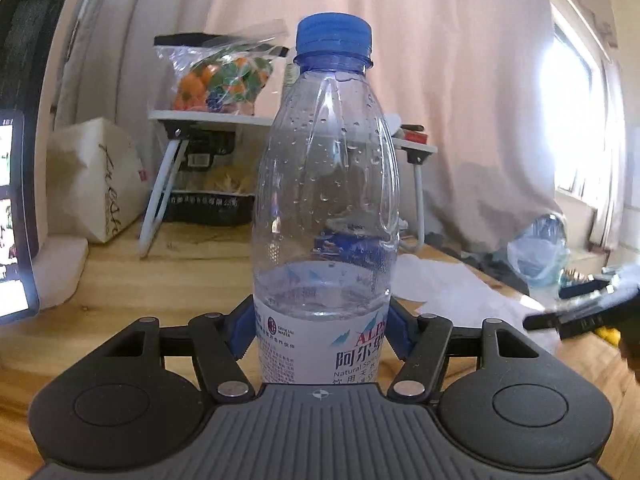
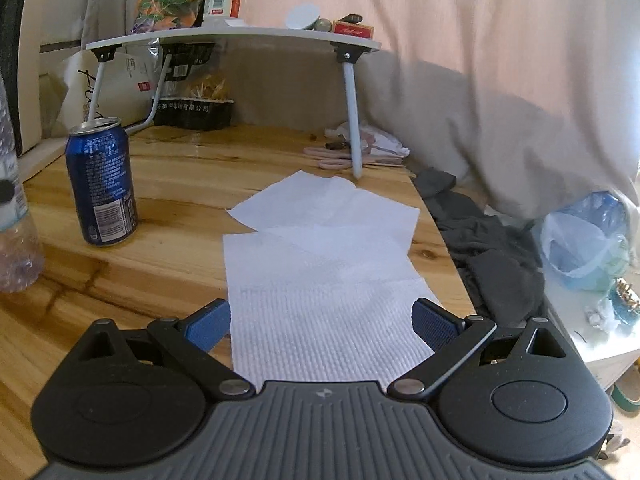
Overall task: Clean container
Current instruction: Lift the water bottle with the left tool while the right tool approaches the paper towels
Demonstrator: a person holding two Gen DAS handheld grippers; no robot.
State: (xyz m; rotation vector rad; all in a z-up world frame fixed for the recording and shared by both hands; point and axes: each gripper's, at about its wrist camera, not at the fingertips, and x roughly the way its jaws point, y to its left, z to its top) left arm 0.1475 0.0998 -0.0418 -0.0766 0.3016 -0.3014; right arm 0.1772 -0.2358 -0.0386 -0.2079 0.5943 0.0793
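A wooden table (image 2: 180,184) fronts a pink curtain (image 2: 480,40); it bears one blue can (image 2: 102,182) and two overlapping paper towels (image 2: 320,260). The left gripper (image 1: 322,330) clamps one water bottle (image 1: 326,184); the right gripper (image 2: 322,322) is spread wide.

Left gripper (image 1: 322,332) clamped tight, right gripper (image 2: 322,322) wide apart (both level).

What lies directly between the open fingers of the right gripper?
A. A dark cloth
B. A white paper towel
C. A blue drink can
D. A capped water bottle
B: in the right wrist view, the white paper towel lies flat on the wooden table between the open right gripper fingers.
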